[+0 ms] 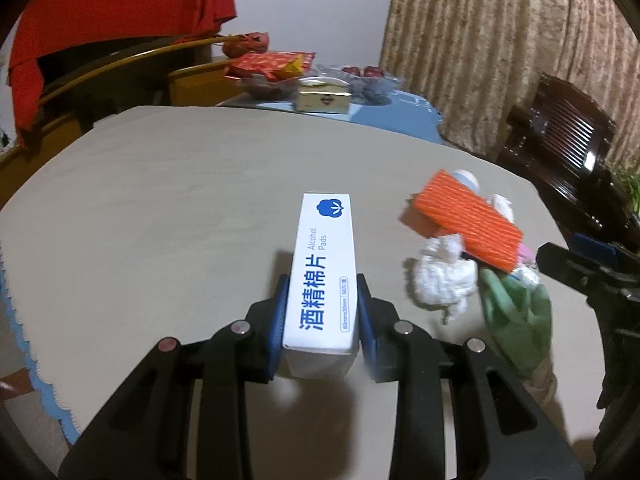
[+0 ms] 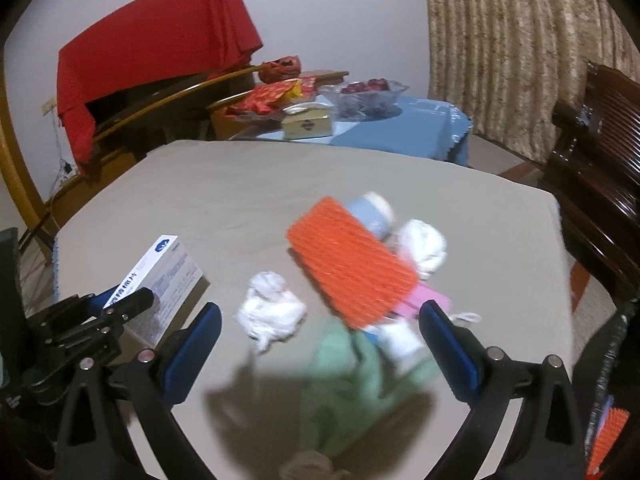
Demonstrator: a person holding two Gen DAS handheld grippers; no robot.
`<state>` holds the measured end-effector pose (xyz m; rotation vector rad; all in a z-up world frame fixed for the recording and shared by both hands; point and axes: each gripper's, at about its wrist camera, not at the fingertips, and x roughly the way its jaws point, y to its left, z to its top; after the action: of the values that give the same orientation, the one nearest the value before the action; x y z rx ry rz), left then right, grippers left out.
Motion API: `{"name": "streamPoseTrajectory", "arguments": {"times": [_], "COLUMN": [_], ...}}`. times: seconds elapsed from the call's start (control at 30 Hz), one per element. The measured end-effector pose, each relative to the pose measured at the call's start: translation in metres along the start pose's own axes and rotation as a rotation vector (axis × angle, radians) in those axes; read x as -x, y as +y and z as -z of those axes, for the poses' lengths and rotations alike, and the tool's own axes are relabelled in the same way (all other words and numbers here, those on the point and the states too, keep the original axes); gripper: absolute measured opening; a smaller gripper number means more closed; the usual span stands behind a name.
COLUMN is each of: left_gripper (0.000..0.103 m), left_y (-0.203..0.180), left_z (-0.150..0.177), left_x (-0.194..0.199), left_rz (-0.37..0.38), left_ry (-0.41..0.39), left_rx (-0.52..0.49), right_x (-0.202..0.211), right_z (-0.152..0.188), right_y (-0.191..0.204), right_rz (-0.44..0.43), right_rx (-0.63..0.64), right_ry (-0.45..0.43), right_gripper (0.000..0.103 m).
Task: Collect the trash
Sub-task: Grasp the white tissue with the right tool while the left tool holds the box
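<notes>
The left gripper clamps one long white cardboard box of alcohol pads between its two blue pads, the box pointing away along the fingers above the beige tablecloth. From the right wrist view the same box sits at the left, held in that gripper.

The right gripper has its jaws spread wide with nothing between the pads; it hangs over a small heap of trash near the table's right side. The heap holds one orange ribbed rectangular piece lying tilted on top, one pale blue and white cylindrical container behind it, two crumpled white paper wads and, one pink flat piece under the orange one, and one green cloth-like item, blurred, nearest the camera.

Beyond the beige surface, a blue tablecloth carries one cream-coloured box, one glass bowl and red packets. A red cloth drapes over furniture at the back.
</notes>
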<state>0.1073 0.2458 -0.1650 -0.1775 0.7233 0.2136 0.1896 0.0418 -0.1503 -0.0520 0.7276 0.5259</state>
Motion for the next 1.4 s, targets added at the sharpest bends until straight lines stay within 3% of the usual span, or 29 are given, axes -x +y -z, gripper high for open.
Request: {"name": "streamPoseTrajectory", "arguments": {"times": [0.33, 0.5, 0.7, 0.77, 0.93, 1.13, 1.33, 1.4], "left_gripper": [0.03, 0.031, 0.031, 0.031, 0.031, 0.031, 0.031, 0.032], "left_y": [0.024, 0.033, 0.035, 0.036, 0.029, 0.018, 0.018, 0.018], "left_z": [0.0, 0.001, 0.002, 0.002, 0.001, -0.004, 0.0, -0.002], "left_x": [-0.003, -0.003, -0.004, -0.004, 0.0, 0.008, 0.0, -0.002], "left_rz": [-0.033, -0.039, -0.035, -0.035, -0.026, -0.004, -0.02, -0.012], "left_ry": [-0.007, -0.005, -0.001, -0.001, -0.013, -0.033, -0.019, -0.019], "left_rx": [0.02, 0.025, 0.029, 0.029, 0.023, 0.013, 0.014, 0.001], "right_x": [-0.038, -0.052, -0.064, -0.064, -0.054, -0.04, -0.055, -0.062], "right_z": [0.005, 0.009, 0.015, 0.015, 0.008, 0.001, 0.006, 0.007], "right_y": [0.03, 0.036, 0.047, 0.044, 0.042, 0.043, 0.042, 0.041], "right_rz": [0.024, 0.002, -0.017, -0.039, -0.068, -0.075, -0.068, -0.056], "right_rx": [0.007, 0.003, 0.04, 0.035, 0.037, 0.063, 0.048, 0.044], "right_ry": [0.067, 0.121, 0.173, 0.184, 0.162, 0.131, 0.16, 0.172], "right_gripper": [0.094, 0.078, 0.043, 0.025, 0.009, 0.009, 0.053, 0.06]}}
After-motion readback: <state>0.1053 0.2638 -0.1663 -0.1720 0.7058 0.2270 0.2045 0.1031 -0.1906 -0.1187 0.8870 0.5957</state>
